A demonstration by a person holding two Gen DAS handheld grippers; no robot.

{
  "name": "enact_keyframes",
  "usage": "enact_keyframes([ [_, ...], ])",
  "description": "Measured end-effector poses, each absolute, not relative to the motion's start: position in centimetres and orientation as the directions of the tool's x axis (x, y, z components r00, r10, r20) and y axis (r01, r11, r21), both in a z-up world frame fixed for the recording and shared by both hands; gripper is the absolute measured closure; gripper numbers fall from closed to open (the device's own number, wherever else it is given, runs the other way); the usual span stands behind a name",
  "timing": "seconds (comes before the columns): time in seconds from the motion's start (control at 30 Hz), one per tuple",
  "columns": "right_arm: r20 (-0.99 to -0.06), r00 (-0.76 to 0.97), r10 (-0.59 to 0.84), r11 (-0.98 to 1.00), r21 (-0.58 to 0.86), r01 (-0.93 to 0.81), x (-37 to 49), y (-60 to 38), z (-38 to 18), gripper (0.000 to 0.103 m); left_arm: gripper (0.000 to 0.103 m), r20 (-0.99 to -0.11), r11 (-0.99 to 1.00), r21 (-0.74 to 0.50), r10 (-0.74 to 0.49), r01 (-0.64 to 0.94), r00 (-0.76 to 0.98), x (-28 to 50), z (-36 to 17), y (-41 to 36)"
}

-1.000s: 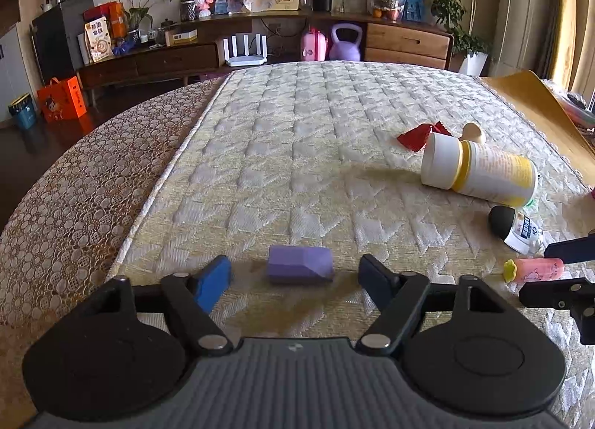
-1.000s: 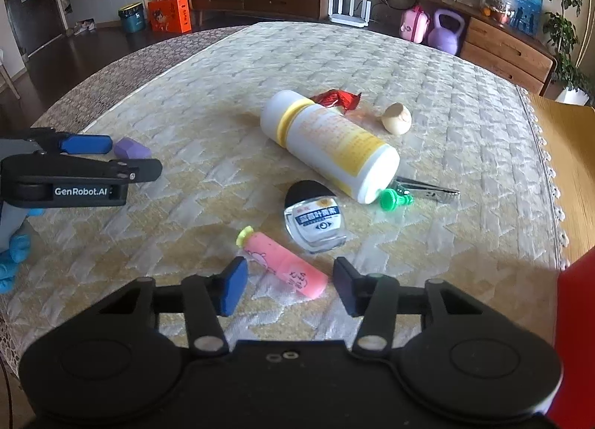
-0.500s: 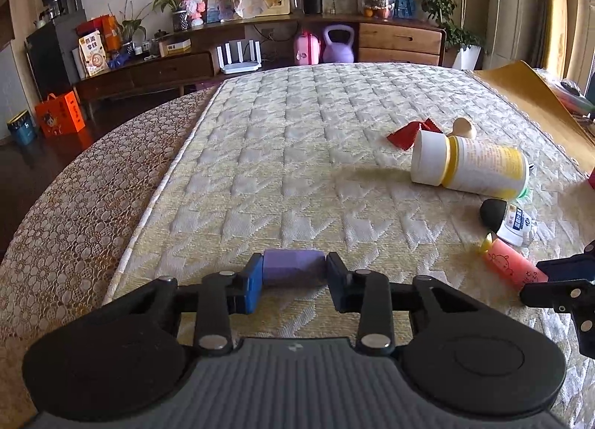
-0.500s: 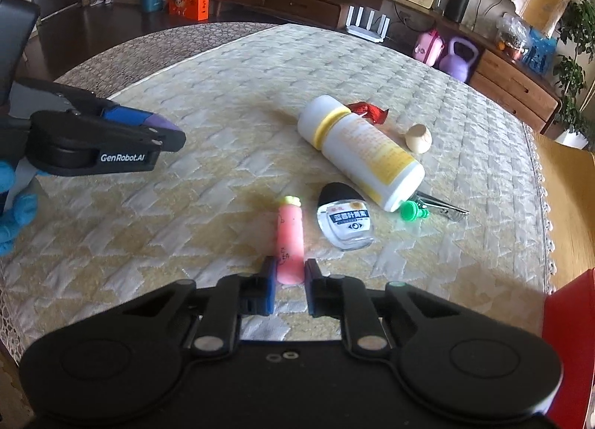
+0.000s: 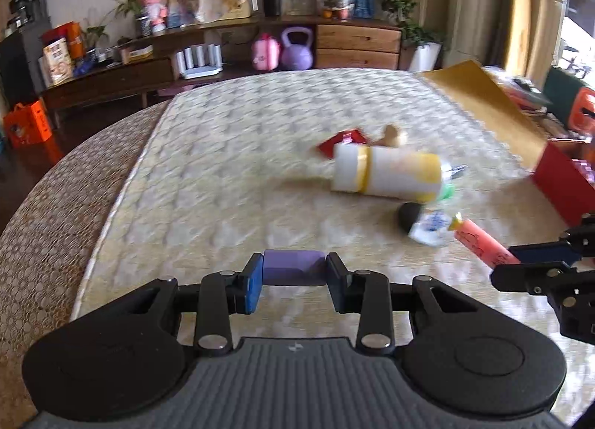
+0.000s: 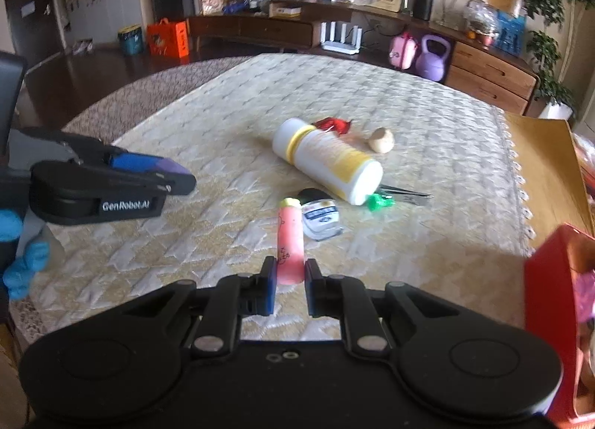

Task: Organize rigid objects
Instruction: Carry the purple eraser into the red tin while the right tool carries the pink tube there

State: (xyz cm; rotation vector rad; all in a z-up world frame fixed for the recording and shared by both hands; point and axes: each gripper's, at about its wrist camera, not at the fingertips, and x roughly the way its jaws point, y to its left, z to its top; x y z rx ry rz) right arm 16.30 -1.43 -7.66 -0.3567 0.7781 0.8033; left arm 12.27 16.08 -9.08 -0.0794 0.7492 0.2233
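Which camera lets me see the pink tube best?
The right wrist view: the pink tube sits sharp and centred, pinched by the right tool. The left wrist view shows it only blurred, near the right edge.

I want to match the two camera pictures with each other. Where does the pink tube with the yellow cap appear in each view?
Left wrist view: the pink tube is at the right edge, held by the right gripper.
Right wrist view: the pink tube is at lower centre, between the right gripper's own pads.
Shared landmark: the white and yellow bottle, lying on its side beyond the tube.
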Motion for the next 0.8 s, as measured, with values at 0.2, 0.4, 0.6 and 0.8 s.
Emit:
enact_keyframes([
  [0.2,-0.716,0.478,0.509,0.707,0.032,-0.706,16.3,-5.4,-5.6,0.089,0.068,-0.668,0.989,-0.026,0.092,-0.147,0.738,12.6,-6.9,12.6],
  [0.4,-0.705,0.514,0.489,0.757,0.051,-0.651,16.8,-9.4,-4.1,0.089,0.068,-0.657,0.997,-0.036,0.024,-0.063,0.754,13.4,-5.4,9.0],
  [0.6,-0.692,0.561,0.455,0.807,0.054,-0.588,17.7,-13.5,-3.3,0.089,0.068,-0.641,1.0,-0.023,-0.028,0.018,0.767,14.7,-3.9,4.9],
  [0.8,-0.672,0.602,0.431,0.843,0.063,-0.534,18.8,-17.6,-2.5,0.089,0.068,-0.636,0.995,-0.017,-0.087,0.099,0.766,16.2,-2.9,0.6],
])
